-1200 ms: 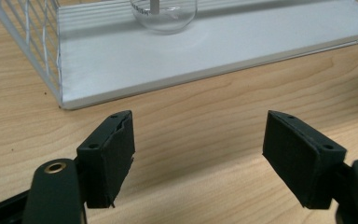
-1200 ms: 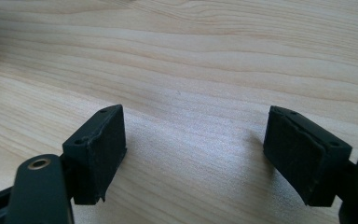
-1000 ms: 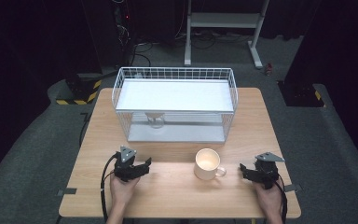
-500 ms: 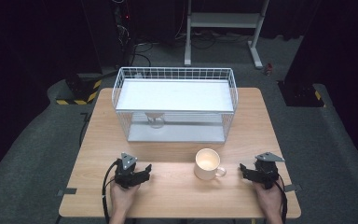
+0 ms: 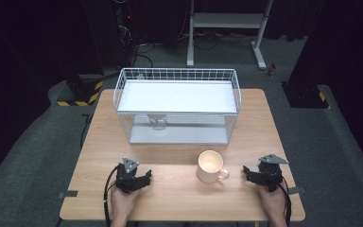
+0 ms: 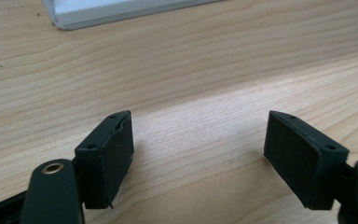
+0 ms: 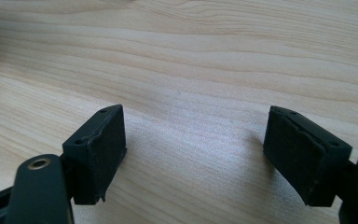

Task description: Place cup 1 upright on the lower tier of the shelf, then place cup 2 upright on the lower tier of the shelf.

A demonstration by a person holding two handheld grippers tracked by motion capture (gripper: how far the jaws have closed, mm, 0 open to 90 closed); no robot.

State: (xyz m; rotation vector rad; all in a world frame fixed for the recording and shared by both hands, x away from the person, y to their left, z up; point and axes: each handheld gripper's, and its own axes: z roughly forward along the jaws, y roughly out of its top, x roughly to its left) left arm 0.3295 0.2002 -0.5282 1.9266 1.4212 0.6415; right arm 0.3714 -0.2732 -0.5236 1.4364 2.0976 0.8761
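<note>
No readable text, labels, brands, numbers or signs on anything.

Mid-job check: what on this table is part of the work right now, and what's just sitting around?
In play:
- mug, upright, between the grippers
- right gripper, open, nearest the mug's handle
- left gripper, open, holding nothing

Just there:
- white wire basket at the table's far side
- small cup-like piece beneath its shelf, too small to identify
- wooden table

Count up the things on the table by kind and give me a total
Mugs: 1, cream mug
Wire baskets: 1, white wire basket
Grippers: 2, left gripper and right gripper, both open
Total: 4
</note>
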